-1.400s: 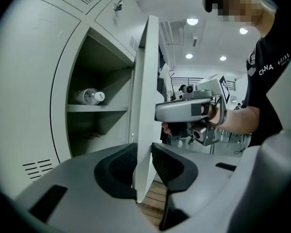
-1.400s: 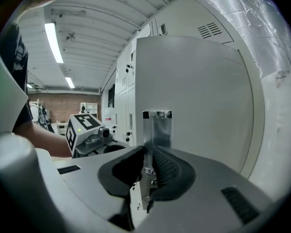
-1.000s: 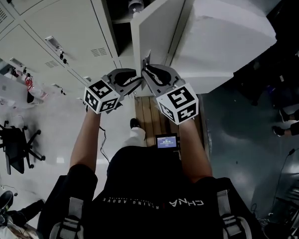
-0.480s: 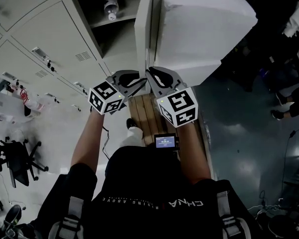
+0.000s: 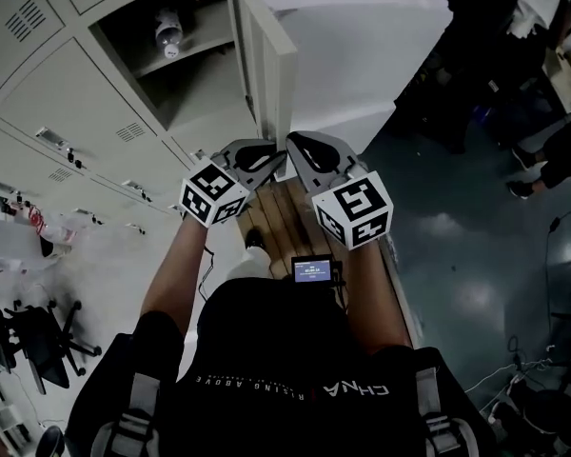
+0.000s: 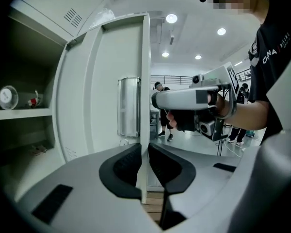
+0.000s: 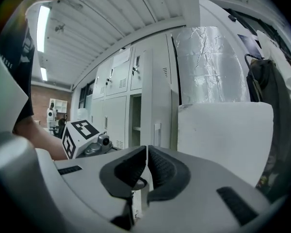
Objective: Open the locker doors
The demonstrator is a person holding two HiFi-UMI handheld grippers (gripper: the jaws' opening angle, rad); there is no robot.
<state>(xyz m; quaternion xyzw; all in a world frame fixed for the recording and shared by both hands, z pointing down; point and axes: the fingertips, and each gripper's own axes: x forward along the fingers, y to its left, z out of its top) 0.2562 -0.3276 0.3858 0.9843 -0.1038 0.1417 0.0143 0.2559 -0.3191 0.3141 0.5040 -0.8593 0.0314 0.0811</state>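
The grey locker door (image 5: 265,60) stands swung out, edge-on to me in the head view. My left gripper (image 5: 274,157) is shut on its free edge near the bottom; in the left gripper view the thin edge (image 6: 145,130) runs up between the dark pads of the gripper (image 6: 144,154). My right gripper (image 5: 293,150) is close beside it, shut on the same edge (image 7: 146,159); the left gripper view shows the right gripper (image 6: 184,98) meeting the edge higher up. The open compartment (image 5: 186,74) has a shelf with a bottle (image 5: 168,34) on it.
Closed locker doors (image 5: 67,103) with vents and latches fill the left. A large white wrapped block (image 5: 362,46) stands right of the open door. A wooden pallet (image 5: 278,219) lies below the grippers. An office chair (image 5: 38,341) is lower left; people (image 5: 552,150) are at far right.
The door has swung further out from the locker, showing more of the compartment and bottle. Both grippers have stayed shut on its edge and moved with it.
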